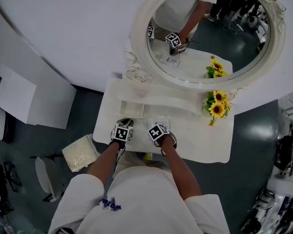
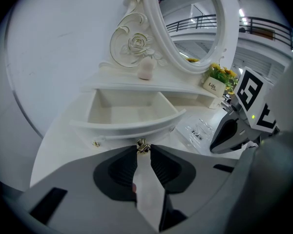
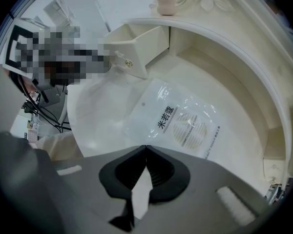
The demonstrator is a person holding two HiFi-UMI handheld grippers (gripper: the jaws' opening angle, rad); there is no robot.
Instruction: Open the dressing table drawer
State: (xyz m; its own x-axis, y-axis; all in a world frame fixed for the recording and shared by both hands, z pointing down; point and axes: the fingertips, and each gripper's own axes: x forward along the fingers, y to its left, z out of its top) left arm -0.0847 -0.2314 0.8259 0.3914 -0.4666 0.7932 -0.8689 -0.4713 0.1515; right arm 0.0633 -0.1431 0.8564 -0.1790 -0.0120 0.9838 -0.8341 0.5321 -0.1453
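- The left gripper [image 2: 143,150] pinches the small brass knob [image 2: 143,144] of the curved white drawer [image 2: 129,126], which stands open from the glossy dressing table [image 2: 61,147].
- The right gripper [image 3: 146,148], jaws together and empty, hangs above a clear plastic packet [image 3: 178,121].

A clear plastic packet [image 3: 178,121] on the counter [image 3: 100,113] bears "米若蔻" in black, with smaller print that seems to read "COSMETICS MAKE UP TOOLS", and the white sunflower pot [image 2: 215,86] reads "Life".
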